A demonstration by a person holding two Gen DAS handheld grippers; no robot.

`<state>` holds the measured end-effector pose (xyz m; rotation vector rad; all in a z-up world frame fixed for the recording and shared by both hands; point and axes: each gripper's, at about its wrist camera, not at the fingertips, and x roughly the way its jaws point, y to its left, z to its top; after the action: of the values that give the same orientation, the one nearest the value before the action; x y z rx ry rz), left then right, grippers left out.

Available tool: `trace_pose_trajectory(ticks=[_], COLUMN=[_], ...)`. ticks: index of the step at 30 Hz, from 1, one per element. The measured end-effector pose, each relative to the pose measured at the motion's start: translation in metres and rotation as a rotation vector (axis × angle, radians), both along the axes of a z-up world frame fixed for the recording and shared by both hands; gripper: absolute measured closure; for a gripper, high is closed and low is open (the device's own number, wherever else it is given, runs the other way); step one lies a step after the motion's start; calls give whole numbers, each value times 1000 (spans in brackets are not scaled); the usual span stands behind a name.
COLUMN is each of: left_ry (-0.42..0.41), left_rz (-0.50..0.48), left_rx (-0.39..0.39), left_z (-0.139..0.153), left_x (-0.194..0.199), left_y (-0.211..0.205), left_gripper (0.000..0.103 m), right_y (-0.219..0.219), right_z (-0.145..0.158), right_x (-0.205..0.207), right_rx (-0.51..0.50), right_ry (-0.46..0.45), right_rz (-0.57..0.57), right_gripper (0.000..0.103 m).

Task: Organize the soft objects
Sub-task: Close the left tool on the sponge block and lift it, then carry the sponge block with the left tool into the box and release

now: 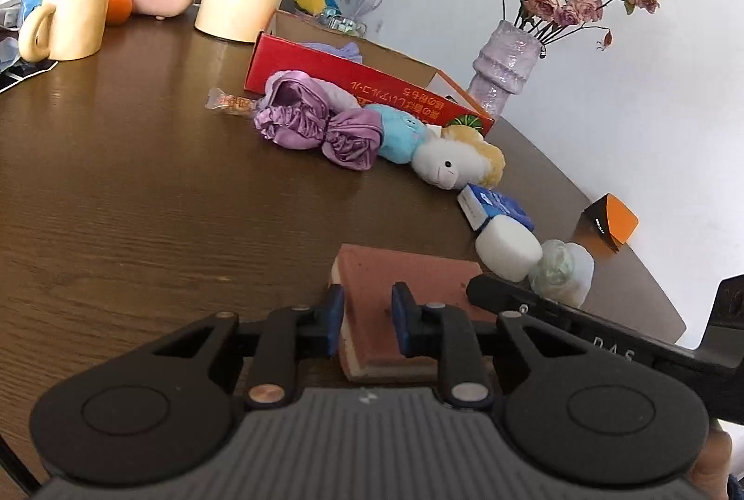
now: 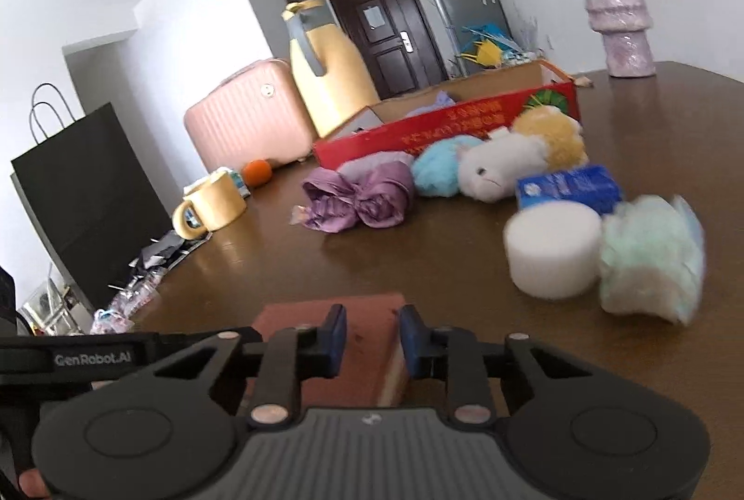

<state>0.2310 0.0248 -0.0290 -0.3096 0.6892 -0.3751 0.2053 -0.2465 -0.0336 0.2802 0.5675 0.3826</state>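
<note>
Am clamping left gripper [image 1: 367, 321] and right gripper [image 2: 372, 342] on sponge [image 1: 409, 281], 2 grips sharing it for carrying toward red box [image 1: 353, 81].

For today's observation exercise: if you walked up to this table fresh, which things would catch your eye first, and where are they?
Nearest, a reddish-brown sponge block lies on the dark wooden table with both grippers closing on it, the left gripper and the right gripper. Beyond it, a heap of soft things, a purple satin cloth and a white plush toy, lies against the open red box. A vase of dried roses stands by the wall.
</note>
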Motion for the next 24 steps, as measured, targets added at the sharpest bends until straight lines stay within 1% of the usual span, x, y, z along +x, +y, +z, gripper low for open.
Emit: trace_pose_trajectory(ticks=[4, 6, 8, 11, 14, 16, 17, 19, 20, 22, 23, 24], left_ry=[-5, -11, -18, -70, -146, -193, -201, -213, -206, -143, -96, -54], left_rz=[-28, -25, -11, -8, -42, -62, -73, -95, -100, -92, -95, -97], left_rx=[9, 20, 22, 20, 3, -1, -4, -2, -4, -24, -37, -39], left_z=[1, 2, 6, 24, 57, 83, 94, 118, 126, 137, 137, 136], left_x=[-4, -7, -6, 1, 30, 62, 78, 127, 150, 211, 242, 271], left_y=[-7, -10, -14, -24, -36, -50, -57, -76, -85, -103, -113, -121], left_gripper=[81, 82, 83, 83, 83, 83, 83, 83, 83, 83, 83, 83], right_y=[-4, -6, -6, -12, -25, -35, -41, -53, -60, -69, -71, -75], right_z=[-3, -5, -3, 12, 44, 69, 83, 108, 120, 140, 143, 145], right_x=[-7, -7, -5, 2, 24, 50, 69, 115, 143, 205, 234, 272], right_rx=[5, 23, 19, 26, 30, 21, 14, -7, -4, -51, -63, -84], right_ry=[-11, -5, -8, -39, -118, -162, -186, -207, -204, -186, -165, -124], right_rz=[12, 11, 9, -5, -28, -36, -44, -57, -68, -69, -81, -88], right_gripper=[75, 78, 80, 81, 81, 81, 81, 82, 83, 84, 85, 85])
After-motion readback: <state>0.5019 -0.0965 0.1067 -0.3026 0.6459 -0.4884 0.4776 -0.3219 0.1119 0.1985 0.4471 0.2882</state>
